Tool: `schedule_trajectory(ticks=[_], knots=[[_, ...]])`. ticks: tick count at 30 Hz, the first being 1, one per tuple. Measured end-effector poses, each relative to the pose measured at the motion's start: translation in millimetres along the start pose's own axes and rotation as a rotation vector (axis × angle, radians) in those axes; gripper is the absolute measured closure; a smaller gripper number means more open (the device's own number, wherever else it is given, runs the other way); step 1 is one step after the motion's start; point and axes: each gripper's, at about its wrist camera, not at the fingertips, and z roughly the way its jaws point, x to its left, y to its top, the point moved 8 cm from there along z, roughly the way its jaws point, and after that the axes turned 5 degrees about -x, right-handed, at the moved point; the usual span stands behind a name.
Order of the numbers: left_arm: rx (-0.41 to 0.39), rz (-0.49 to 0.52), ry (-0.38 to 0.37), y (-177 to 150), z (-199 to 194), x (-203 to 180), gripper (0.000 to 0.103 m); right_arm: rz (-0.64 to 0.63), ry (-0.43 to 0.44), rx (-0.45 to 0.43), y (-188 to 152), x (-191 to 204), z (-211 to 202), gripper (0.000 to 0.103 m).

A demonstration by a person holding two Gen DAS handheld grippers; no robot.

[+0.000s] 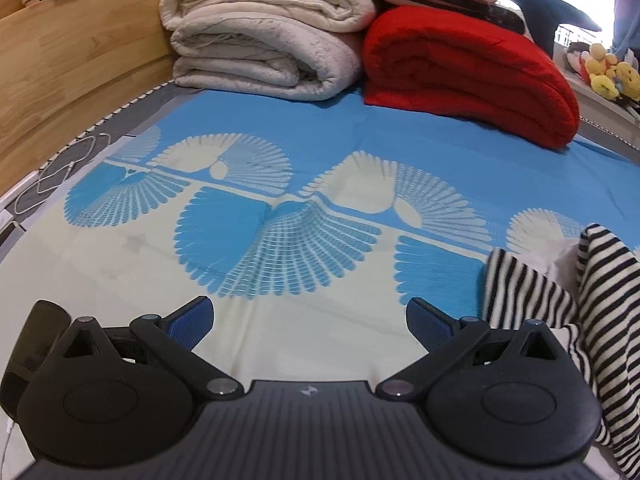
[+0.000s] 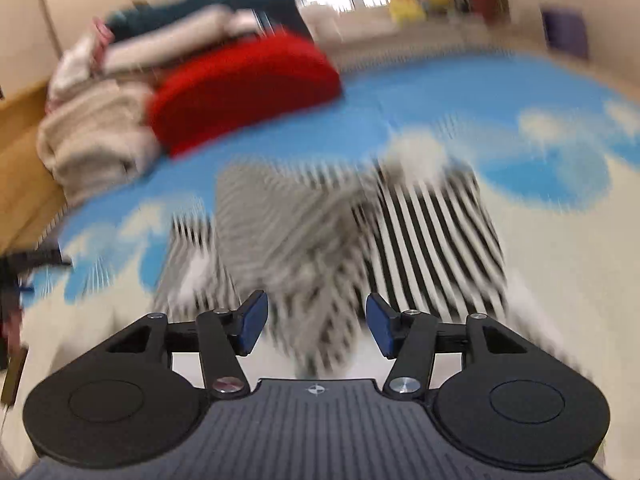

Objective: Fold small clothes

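A black-and-white striped garment [image 2: 432, 232] lies partly folded on the blue and cream bedsheet [image 2: 540, 248], blurred in the right wrist view. My right gripper [image 2: 317, 324] hangs just above its near edge. The jaws stand open, and a loose fold of the striped cloth shows between the blue pads [image 2: 254, 322] without being pressed. In the left wrist view the same striped garment [image 1: 560, 304] bunches up at the right edge, beside the right finger. My left gripper [image 1: 310, 320] is wide open over bare bedsheet [image 1: 120, 264], with nothing between its fingers.
Folded beige blankets [image 1: 260, 40] and a folded red blanket [image 1: 472, 76] are stacked at the head of the bed. A wooden headboard [image 1: 72, 60] runs along the left. A white cable [image 1: 60, 168] lies at the left bed edge. Plush toys [image 1: 608, 72] sit at the far right.
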Motion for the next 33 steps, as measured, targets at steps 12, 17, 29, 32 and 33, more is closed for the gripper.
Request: schedule_trajectory(ticks=[12,17,29,32,33], knots=[[0.008,0.102,-0.024,-11,14,-28,0.000,-0.196,-0.110,0.226,-43,-18,174,0.047],[-0.024,0.132,-0.062,-11,9,-37,0.000,-0.252,-0.091,0.143,-28,0,153,0.045],[-0.079,0.161,-0.282,-11,-18,-88,0.001,-0.038,-0.085,-0.074,24,-17,104,0.036],[-0.083,0.102,-0.415,7,-33,-112,0.000,0.186,-0.090,-0.056,38,-56,112,0.037],[-0.079,0.090,-0.439,14,-33,-123,0.000,0.267,-0.079,-0.049,44,-69,115,0.037]])
